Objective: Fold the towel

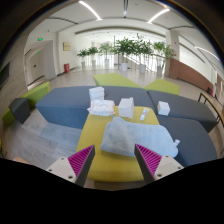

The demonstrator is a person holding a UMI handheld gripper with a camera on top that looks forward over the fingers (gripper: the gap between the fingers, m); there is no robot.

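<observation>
A white towel [118,137] lies crumpled on a yellow table surface [100,160], just ahead of my fingers. My gripper [113,160] is open, with nothing between its pink pads [80,159]; it hovers above the near edge of the yellow surface, short of the towel. More white folded towels [102,104] lie in small stacks farther back, and another white towel [164,143] lies to the right of the crumpled one.
Grey-blue cushioned surfaces [62,105] surround the yellow strip on both sides. Small white stacks [163,107] sit at the far right. Potted plants [128,50] stand in the hall beyond. A dark box [20,108] is at the left.
</observation>
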